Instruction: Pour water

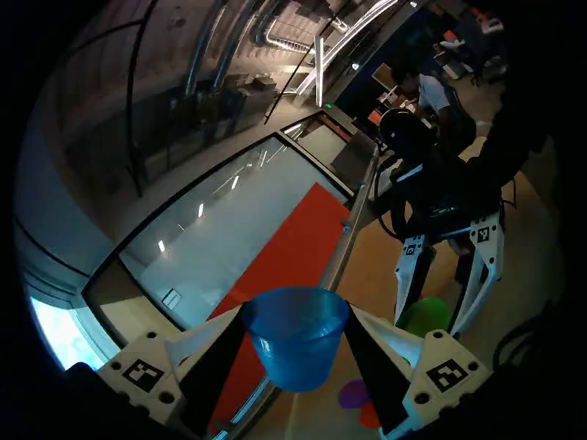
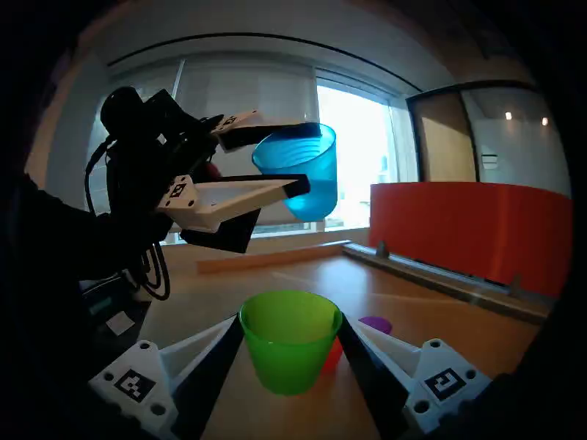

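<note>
A blue plastic cup (image 1: 295, 345) sits between the fingers of my left gripper (image 1: 293, 352), which is shut on it. In the right gripper view that blue cup (image 2: 301, 176) hangs high above the table, tilted toward me, held by the left gripper (image 2: 282, 158). My right gripper (image 2: 290, 352) is shut on a green cup (image 2: 290, 348) that stands upright just over the wooden table (image 2: 411, 301), below the blue cup. In the left gripper view the right gripper (image 1: 440, 293) and the green cup (image 1: 425, 317) show farther off. Water is not discernible.
An orange panel (image 2: 477, 227) and a metal rail (image 2: 440, 282) run along the table's far side. A purple disc (image 2: 376, 323) and a red one (image 2: 334, 356) lie on the table near the green cup. A person (image 1: 436, 95) sits in the background.
</note>
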Tool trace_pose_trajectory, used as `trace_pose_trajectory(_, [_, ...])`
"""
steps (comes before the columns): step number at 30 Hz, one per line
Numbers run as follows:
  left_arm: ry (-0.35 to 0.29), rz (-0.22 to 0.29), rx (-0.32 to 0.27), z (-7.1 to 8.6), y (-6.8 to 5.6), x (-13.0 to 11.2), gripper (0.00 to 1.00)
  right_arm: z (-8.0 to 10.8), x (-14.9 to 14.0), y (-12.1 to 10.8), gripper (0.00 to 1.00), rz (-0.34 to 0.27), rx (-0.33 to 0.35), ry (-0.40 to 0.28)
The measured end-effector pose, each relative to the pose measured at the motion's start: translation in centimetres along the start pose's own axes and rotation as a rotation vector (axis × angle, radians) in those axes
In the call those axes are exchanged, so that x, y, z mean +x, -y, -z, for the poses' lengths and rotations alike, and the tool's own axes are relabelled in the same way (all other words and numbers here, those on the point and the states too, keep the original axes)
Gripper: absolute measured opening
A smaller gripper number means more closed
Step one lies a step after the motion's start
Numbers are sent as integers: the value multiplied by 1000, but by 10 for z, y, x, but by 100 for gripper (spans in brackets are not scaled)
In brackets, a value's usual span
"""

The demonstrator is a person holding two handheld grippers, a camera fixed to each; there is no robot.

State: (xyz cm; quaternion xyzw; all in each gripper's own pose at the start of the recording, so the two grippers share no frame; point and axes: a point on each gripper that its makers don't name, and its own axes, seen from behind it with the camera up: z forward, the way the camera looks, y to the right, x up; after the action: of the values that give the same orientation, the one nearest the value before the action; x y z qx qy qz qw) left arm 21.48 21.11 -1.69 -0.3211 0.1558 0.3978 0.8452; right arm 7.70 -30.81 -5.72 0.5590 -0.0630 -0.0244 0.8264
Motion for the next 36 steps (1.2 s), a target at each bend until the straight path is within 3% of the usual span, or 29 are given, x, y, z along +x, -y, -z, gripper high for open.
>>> trace_pose_trajectory(12, [8, -81, 22, -5, 9, 1, 89, -4, 4, 0, 92, 10, 7, 1])
trace_pose_trajectory(36, [11, -215, 23, -11, 4, 6, 89, -7, 8, -7, 92, 24, 1, 3])
